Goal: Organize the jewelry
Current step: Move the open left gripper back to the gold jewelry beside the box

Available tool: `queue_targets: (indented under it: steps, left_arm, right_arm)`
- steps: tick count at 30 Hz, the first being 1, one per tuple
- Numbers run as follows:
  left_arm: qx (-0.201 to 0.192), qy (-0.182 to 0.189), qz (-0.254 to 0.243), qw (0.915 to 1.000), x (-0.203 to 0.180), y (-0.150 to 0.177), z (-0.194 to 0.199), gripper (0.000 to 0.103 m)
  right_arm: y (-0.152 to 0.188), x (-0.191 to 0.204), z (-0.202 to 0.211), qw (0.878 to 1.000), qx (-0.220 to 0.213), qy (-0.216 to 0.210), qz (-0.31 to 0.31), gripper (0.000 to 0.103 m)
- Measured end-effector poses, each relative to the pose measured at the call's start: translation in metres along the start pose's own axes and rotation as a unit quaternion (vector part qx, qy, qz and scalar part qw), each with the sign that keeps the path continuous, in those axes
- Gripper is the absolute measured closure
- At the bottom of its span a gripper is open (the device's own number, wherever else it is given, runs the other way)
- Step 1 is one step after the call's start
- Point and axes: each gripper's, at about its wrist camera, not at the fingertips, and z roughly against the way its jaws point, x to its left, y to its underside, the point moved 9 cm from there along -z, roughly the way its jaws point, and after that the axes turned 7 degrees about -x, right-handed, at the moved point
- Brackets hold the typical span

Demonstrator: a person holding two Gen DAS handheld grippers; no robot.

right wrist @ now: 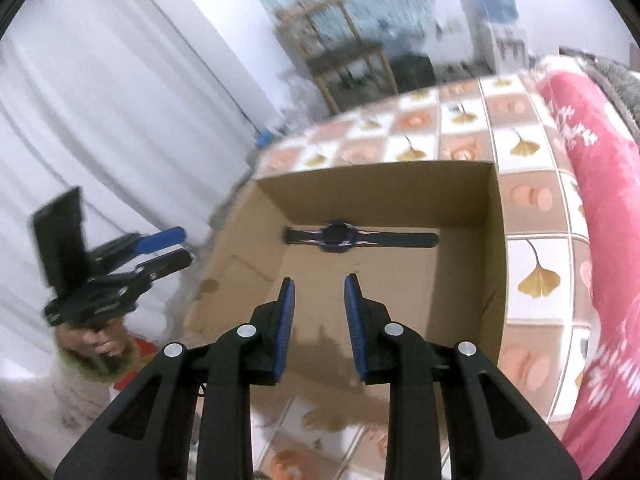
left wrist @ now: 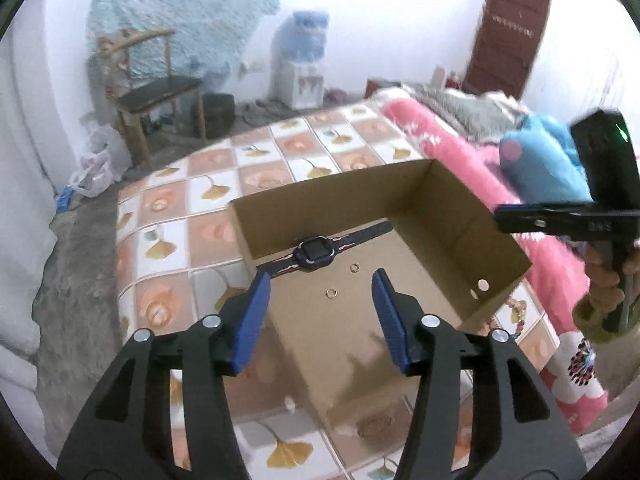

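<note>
An open cardboard box sits on a tiled-pattern bedspread. A dark watch with pink-trimmed strap lies inside against the far wall; it also shows in the right wrist view. Two small gold rings lie on the box floor. My left gripper is open and empty over the box's near side. My right gripper is open and empty above the box. A beaded bracelet lies outside the box's right corner, partly hidden.
A pink floral blanket and a blue plush toy lie to the right on the bed. A wooden chair and a water dispenser stand on the floor beyond. A white curtain hangs left.
</note>
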Motion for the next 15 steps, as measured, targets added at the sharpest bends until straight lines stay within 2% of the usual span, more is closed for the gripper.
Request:
queue_targets:
  steps: [3, 7, 10, 15]
  left_arm:
    - [-0.006, 0.007, 0.002, 1.0, -0.003, 0.022, 0.021, 0.049]
    - [-0.004, -0.007, -0.008, 0.9999, -0.005, 0.058, 0.037, 0.049]
    - [0.004, -0.008, 0.003, 1.0, -0.009, 0.086, 0.037, 0.049]
    - [0.048, 0.013, 0.032, 0.9983, -0.025, 0.145, 0.022, 0.049]
  right_arm:
    - [0.027, 0.009, 0.019, 1.0, -0.009, 0.002, 0.01, 0.074]
    - [0.072, 0.017, 0.03, 1.0, 0.002, 0.016, 0.019, 0.07]
    - [0.107, 0.014, 0.023, 0.999, 0.029, 0.007, -0.022, 0.07]
    - [0.148, 0.007, 0.001, 0.995, 0.07, 0.01, -0.072, 0.07]
